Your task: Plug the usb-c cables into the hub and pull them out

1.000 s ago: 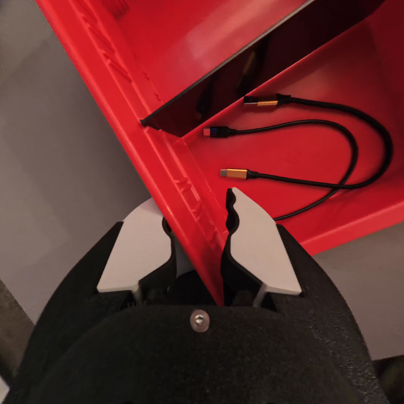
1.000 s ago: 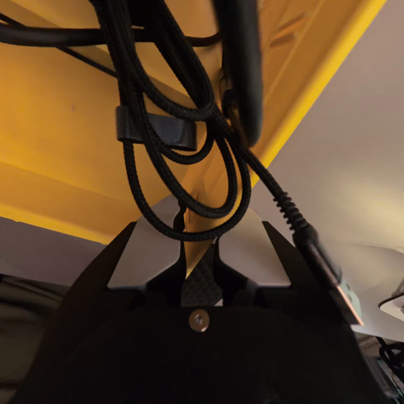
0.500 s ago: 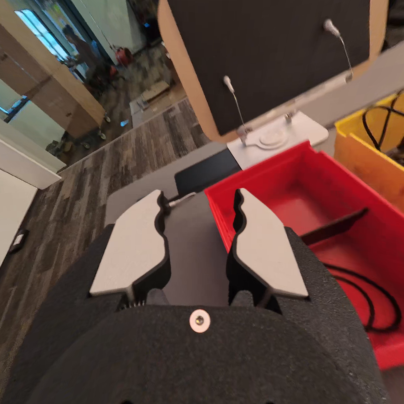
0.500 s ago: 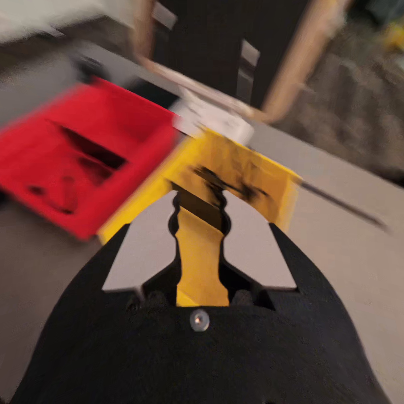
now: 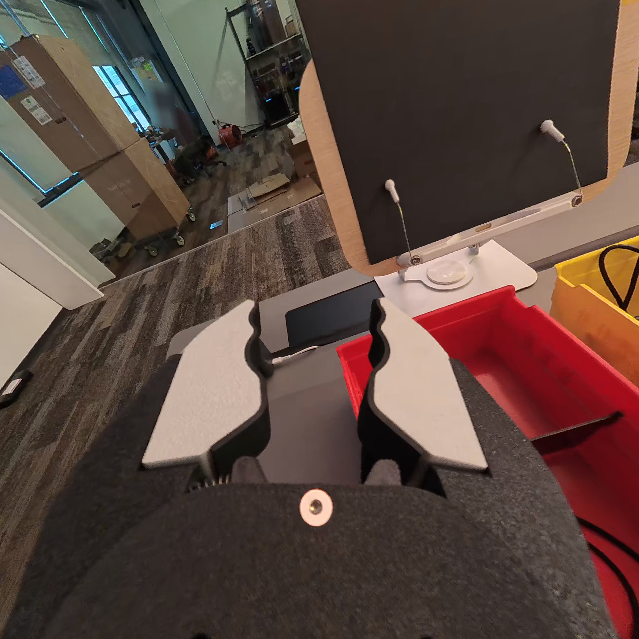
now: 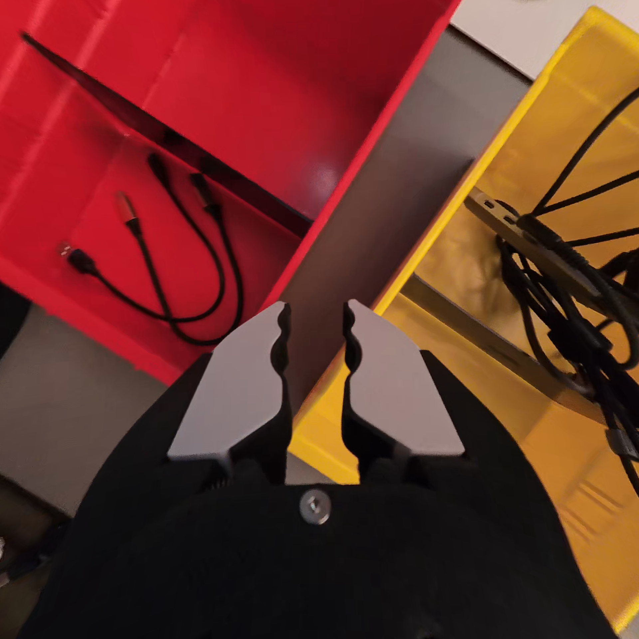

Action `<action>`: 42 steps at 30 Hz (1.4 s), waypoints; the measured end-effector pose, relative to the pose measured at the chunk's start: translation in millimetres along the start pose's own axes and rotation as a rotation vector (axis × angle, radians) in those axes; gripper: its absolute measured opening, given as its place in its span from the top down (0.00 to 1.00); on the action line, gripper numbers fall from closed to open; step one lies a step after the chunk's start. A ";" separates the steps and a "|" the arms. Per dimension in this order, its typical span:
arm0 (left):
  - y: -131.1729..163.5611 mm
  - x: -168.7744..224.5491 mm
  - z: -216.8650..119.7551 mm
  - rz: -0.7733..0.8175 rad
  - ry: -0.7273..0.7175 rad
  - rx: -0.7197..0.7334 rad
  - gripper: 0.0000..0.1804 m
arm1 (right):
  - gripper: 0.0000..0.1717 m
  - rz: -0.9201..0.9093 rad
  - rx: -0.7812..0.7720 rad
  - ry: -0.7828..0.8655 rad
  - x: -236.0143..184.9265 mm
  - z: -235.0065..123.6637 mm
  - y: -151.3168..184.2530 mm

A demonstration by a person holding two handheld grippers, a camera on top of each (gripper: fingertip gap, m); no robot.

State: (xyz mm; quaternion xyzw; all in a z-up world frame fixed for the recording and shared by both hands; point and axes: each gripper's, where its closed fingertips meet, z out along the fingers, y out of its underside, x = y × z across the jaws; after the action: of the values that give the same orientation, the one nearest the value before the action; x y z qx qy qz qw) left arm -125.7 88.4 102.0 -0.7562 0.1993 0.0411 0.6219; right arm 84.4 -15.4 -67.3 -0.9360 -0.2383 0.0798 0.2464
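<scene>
Left gripper: fingers apart, nothing between them, raised over the counter beside the red bin. Right gripper: fingers apart and bare, above the gap between both bins. 2 short cables lie loose in the red bin; the hub rests in the yellow bin amid tangled cables. The hub's cables look still plugged in, so unplugging likely remains.

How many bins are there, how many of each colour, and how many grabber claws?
Red bins: 1
Yellow bins: 1
Grabber claws: 2, the left gripper and the right gripper, both open with nothing in them
Total: 4
</scene>
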 end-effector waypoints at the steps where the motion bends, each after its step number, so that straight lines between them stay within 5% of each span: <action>1: -1.0 -1.0 -0.1 -0.006 0.004 0.008 0.67 | 0.86 0.009 -0.024 0.037 1.8 4.9 -0.4; 7: -5.2 -4.5 -4.2 -0.044 0.051 0.035 0.67 | 0.96 -0.041 -0.133 0.229 16.8 22.9 -2.1; 12: -6.3 -8.2 -5.0 -0.045 0.057 0.046 0.66 | 0.90 0.021 -0.171 0.212 18.9 15.9 -10.5; 18: -3.4 -20.2 -3.4 -0.036 0.017 0.044 0.66 | 0.82 0.056 -0.033 0.135 -5.7 -7.7 -47.9; 24: -0.2 -38.1 -4.3 0.029 -0.114 0.031 0.64 | 0.77 0.170 -0.231 0.107 -10.5 25.5 -4.7; 29: -4.5 -54.3 -11.1 0.139 -0.264 0.063 0.65 | 0.83 0.141 -0.268 0.123 -15.5 38.5 -10.3; 42: 2.2 -57.9 -10.0 0.161 -0.262 0.030 0.64 | 0.91 0.329 -0.358 0.128 -11.6 65.2 2.9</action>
State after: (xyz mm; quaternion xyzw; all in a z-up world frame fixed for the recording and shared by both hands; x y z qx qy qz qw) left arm -181.5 92.9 120.2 -0.7167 0.1770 0.1859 0.6484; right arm 58.0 4.4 -124.8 -0.9941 -0.0768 0.0162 0.0749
